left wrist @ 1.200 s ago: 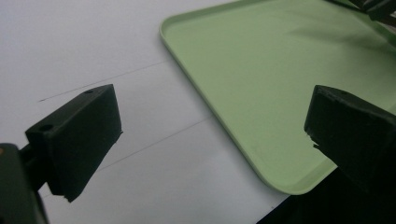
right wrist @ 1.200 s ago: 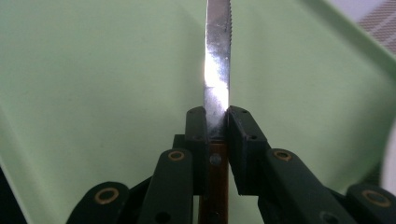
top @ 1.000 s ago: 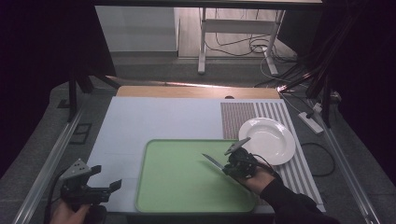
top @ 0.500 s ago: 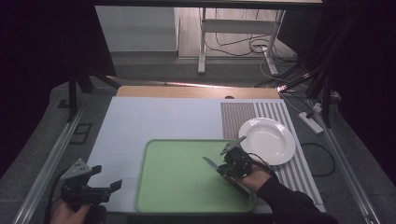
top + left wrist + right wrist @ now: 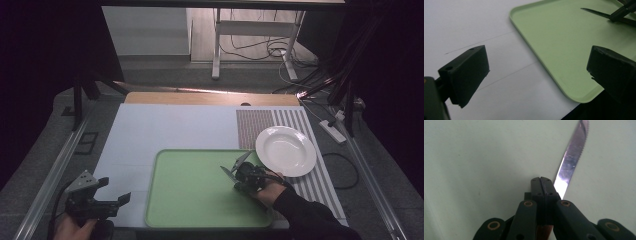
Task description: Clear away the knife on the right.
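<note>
Right gripper (image 5: 541, 181) clamping a serrated knife (image 5: 571, 160) over the green tray (image 5: 200, 195).

Jaws have just been closing and are pinching apparently the handle; this narrow grip risks the blade swivelling toward the plate (image 5: 286, 150). Left gripper (image 5: 536, 72) is hanging open, empty.

Here's the tabletop (image 5: 165, 132), pale sheet across most of it, a wooden edge showing at the far side. A green tray (image 5: 200, 190) lies flat on it, between the left tongs (image 5: 114, 191) and the right tongs (image 5: 234, 167). A striped mat (image 5: 260, 125) lies beyond the right tongs, and a white plate (image 5: 286, 151) rests just beside them
</note>
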